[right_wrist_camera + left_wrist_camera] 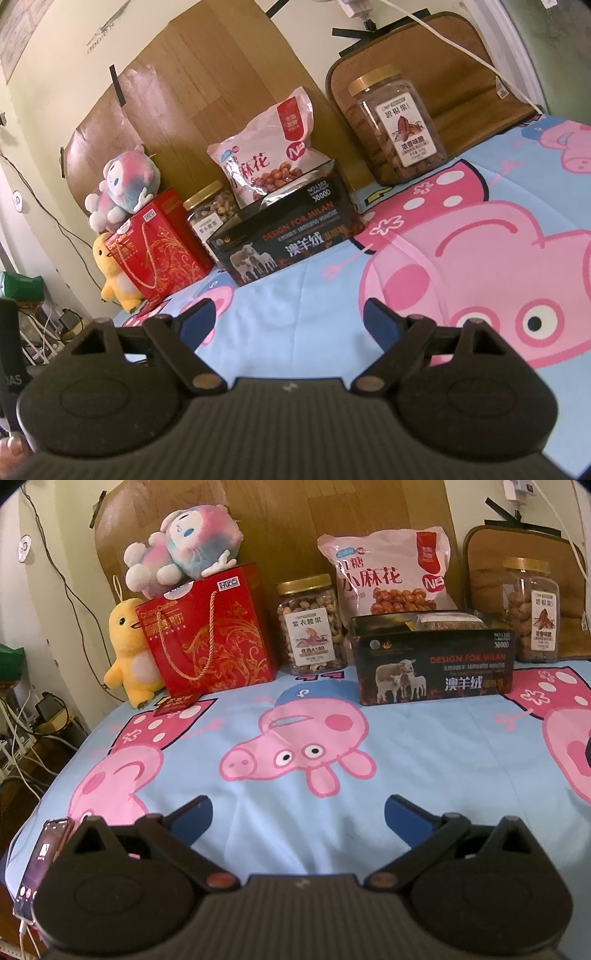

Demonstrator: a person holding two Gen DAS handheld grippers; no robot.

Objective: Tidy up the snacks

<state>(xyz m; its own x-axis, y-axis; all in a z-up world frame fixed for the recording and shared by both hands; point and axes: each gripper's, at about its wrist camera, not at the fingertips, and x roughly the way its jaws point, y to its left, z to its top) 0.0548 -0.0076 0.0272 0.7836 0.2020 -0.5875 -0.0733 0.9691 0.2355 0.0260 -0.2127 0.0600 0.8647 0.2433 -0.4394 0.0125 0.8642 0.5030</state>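
The black box (432, 657) lies at the bed's far edge, long axis crosswise, printed face toward you, between two upright nut jars (312, 624). Your left gripper (298, 814) and right gripper (289, 319) hover low over the sheet (424, 760), fingers spread, empty.

We note the bed sheet (424, 746) is soft matt cloth, lightly creased. At eleven o'clock, the red gift bag (214, 635) is glossy paper with gilt print and a twisted cord handle. The two plush toys (181, 546) (129, 650) look fuzzy and matt. At twelve o'clock, the nut jar (312, 627) is clear plastic under a gold metallic-looking lid; the second jar (532, 609) at two o'clock matches. The pink snack bag (391, 572) is shiny crinkled film. The black box (432, 661) is printed cardboard with a slight sheen. The headboard (295, 520) shows smooth wood grain. Both grippers (298, 812) (289, 321) are matt black plastic with blue pads.
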